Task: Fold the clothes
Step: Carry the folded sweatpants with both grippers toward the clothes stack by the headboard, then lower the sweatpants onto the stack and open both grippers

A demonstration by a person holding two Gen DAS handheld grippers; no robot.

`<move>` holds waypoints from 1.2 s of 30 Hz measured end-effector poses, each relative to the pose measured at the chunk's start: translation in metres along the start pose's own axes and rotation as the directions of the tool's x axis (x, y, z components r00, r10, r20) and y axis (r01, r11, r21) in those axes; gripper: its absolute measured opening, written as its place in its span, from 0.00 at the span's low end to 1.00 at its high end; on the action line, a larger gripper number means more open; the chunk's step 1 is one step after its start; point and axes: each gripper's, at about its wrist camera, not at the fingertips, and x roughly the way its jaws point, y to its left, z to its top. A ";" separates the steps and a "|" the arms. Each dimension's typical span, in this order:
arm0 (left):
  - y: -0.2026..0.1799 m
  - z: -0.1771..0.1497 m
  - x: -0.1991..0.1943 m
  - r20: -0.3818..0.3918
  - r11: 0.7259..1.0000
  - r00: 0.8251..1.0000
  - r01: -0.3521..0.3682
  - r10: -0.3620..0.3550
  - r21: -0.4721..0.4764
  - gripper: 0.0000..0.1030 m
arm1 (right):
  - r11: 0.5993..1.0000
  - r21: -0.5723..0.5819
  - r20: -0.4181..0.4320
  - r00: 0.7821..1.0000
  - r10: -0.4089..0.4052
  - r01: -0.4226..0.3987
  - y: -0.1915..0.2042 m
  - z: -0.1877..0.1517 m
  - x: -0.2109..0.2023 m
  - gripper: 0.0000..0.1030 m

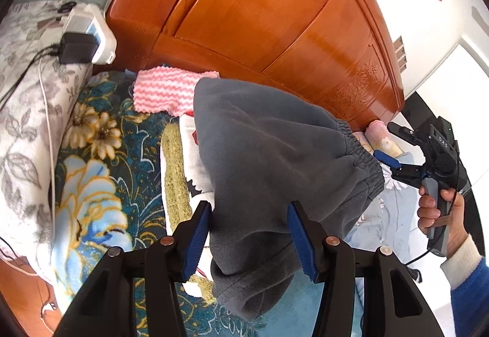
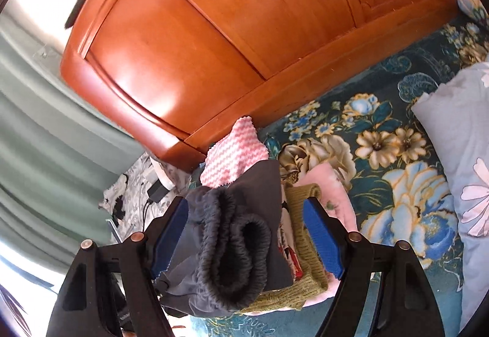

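Both claws stand open around folded grey sweatpants on a bed: the left claw straddles one folded end, the right claw the elastic waistband. The pants top a clothes pile on a floral blanket, below a wooden headboard.

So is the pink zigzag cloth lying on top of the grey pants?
No, the grey pants overlap the near edge of the pink cloth, which lies behind them against the wooden headboard.
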 end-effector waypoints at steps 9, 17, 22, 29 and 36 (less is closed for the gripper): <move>-0.046 0.028 0.018 0.004 0.979 1.000 -0.016 0.016 0.203 0.56 | 0.794 -0.587 -0.019 0.977 -0.213 0.162 0.119 -0.071 0.039 0.77; -0.045 0.011 0.051 -0.045 0.970 0.998 -0.019 0.031 0.244 0.57 | 0.829 -0.519 -0.055 0.960 -0.275 0.208 0.075 -0.086 0.075 0.77; -0.042 0.009 0.056 -0.058 0.970 0.998 -0.008 0.022 0.241 0.57 | 0.845 -0.486 -0.048 0.959 -0.280 0.222 0.064 -0.088 0.086 0.77; -0.058 0.007 0.047 -0.067 0.964 0.995 -0.059 0.079 0.260 0.60 | 0.853 -0.443 -0.027 0.947 -0.321 0.276 0.069 -0.092 0.092 0.83; -0.062 -0.010 0.006 -0.020 0.979 0.997 -0.075 0.080 0.192 0.78 | 0.880 -0.344 0.114 0.945 -0.308 0.328 0.086 -0.114 0.042 0.82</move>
